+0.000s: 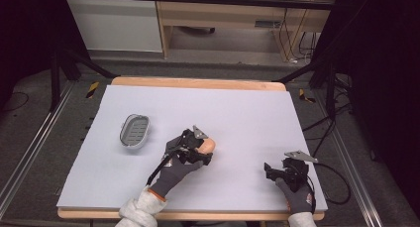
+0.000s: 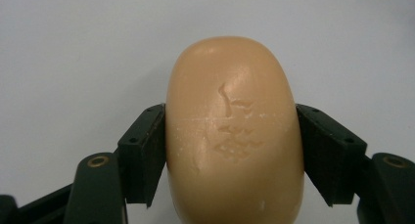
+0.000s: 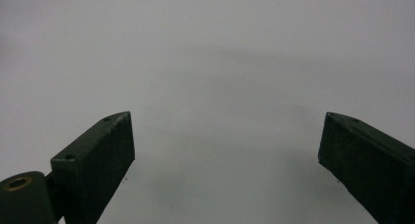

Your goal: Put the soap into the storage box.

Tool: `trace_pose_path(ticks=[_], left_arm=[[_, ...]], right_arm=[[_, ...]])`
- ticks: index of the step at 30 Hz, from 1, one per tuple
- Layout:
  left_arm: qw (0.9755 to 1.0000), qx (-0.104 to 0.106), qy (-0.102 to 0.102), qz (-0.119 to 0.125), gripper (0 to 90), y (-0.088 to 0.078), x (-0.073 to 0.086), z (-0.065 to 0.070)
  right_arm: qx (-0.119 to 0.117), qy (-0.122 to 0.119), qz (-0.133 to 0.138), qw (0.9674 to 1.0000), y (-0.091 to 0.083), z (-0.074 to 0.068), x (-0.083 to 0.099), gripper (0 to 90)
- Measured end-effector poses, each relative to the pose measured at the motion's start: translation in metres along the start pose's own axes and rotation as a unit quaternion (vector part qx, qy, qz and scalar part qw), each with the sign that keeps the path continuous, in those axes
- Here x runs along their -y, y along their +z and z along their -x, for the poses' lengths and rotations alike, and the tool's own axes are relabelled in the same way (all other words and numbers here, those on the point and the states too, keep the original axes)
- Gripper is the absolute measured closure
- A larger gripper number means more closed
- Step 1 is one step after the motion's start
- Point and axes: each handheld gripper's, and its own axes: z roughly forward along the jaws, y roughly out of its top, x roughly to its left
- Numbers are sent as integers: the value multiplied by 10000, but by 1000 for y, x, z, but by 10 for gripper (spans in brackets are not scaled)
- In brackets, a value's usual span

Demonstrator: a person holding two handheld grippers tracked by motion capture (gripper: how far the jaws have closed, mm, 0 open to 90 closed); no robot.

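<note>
A tan oval bar of soap with a stamped mark on top sits between the two black jaws of my left gripper, which is shut on its sides. From above, the soap and left gripper are near the middle of the white table sheet. A grey oval soap dish lies apart to the left of them. My right gripper stands open over bare sheet at the front right, and its jaws are wide apart with nothing between them.
The sheet lies on a wooden table whose edge shows at the back. Black frame legs and cables flank the table on the floor.
</note>
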Motion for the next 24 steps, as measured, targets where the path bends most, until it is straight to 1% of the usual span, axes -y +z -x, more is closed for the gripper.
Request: trace_pose_path(ticks=[5, 10, 12, 14, 19, 24], left_arm=[[10000, -14, -11, 55, 310, -14, 7, -8], [9998, -50, -106, 141, 310, -27, 16, -17], [9998, -67, -94, 144, 310, -32, 19, -20], [9997, -67, -124, 188, 310, -37, 23, -23], [9995, -92, -168, 252, 311, -46, 30, -30], [9989, -121, -298, 331, 311, -53, 38, -38]], right_arm=[[4, 12, -3, 10000, 0, 0, 0, 67], [12, 13, -7, 10000, 1, 0, 0, 67], [25, 2, -5, 10000, 1, 1, 0, 67], [28, 15, -6, 10000, 1, 0, 0, 67], [31, 26, -8, 10000, 1, 0, 0, 67], [38, 21, -8, 10000, 1, 0, 0, 67]])
